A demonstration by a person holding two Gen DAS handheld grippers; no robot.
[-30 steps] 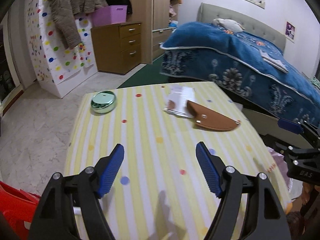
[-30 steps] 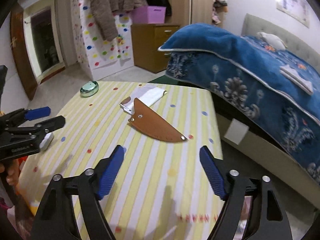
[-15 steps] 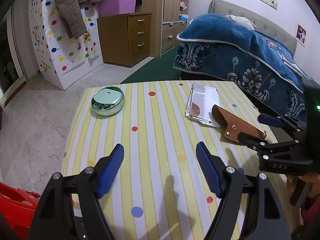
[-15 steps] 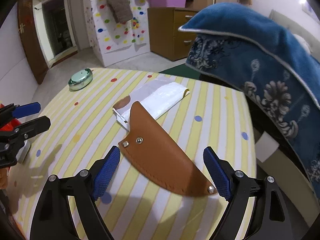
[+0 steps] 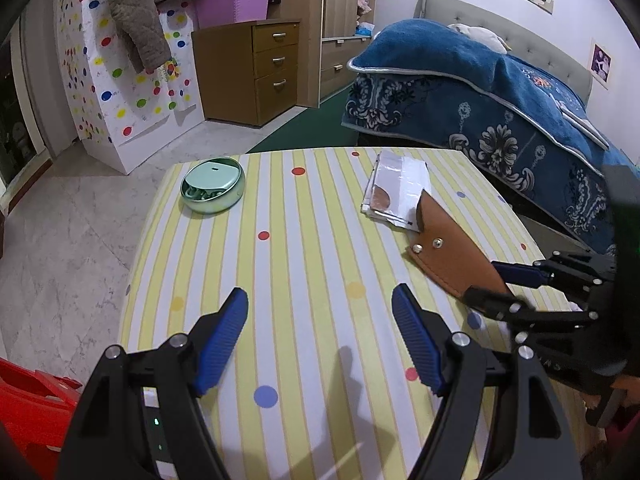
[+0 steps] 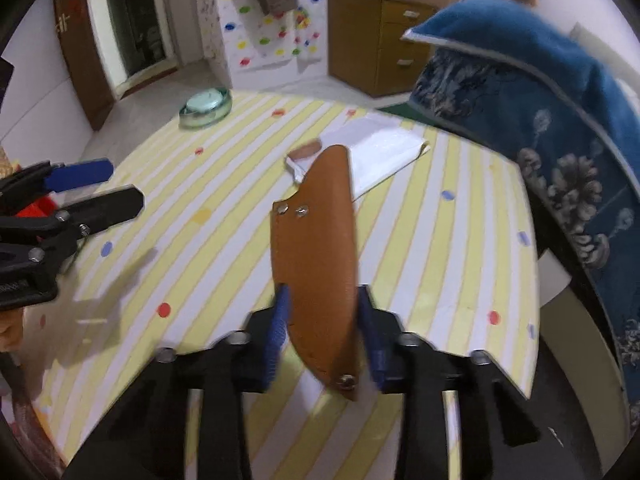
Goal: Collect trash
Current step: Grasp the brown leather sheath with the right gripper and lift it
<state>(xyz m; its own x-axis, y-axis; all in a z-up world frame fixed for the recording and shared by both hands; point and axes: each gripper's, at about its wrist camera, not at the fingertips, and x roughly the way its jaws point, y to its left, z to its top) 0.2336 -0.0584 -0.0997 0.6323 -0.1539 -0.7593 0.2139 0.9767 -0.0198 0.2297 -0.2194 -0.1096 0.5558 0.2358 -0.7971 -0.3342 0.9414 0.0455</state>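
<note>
A brown leather sheath [image 6: 320,248] lies on the striped table [image 6: 224,200], its wide end over a white wrapper [image 6: 376,152]. My right gripper [image 6: 323,320] has its jaws closed in around the sheath's narrow end, pads at both edges. In the left wrist view the sheath [image 5: 448,256] and wrapper [image 5: 396,188] lie at right, with the right gripper [image 5: 492,284] at the sheath's tip. My left gripper [image 5: 320,340] is open and empty above the table's near part.
A round mint-green tin [image 5: 213,190] sits at the table's far left. A bed with a blue blanket [image 5: 500,112] stands close on the right. A red object [image 5: 28,408] is at lower left, off the table. Brown drawers [image 5: 256,72] stand behind.
My right gripper has moved forward over the sheath and narrowed its jaws around the tip. The left gripper has moved forward over the table, still open.
</note>
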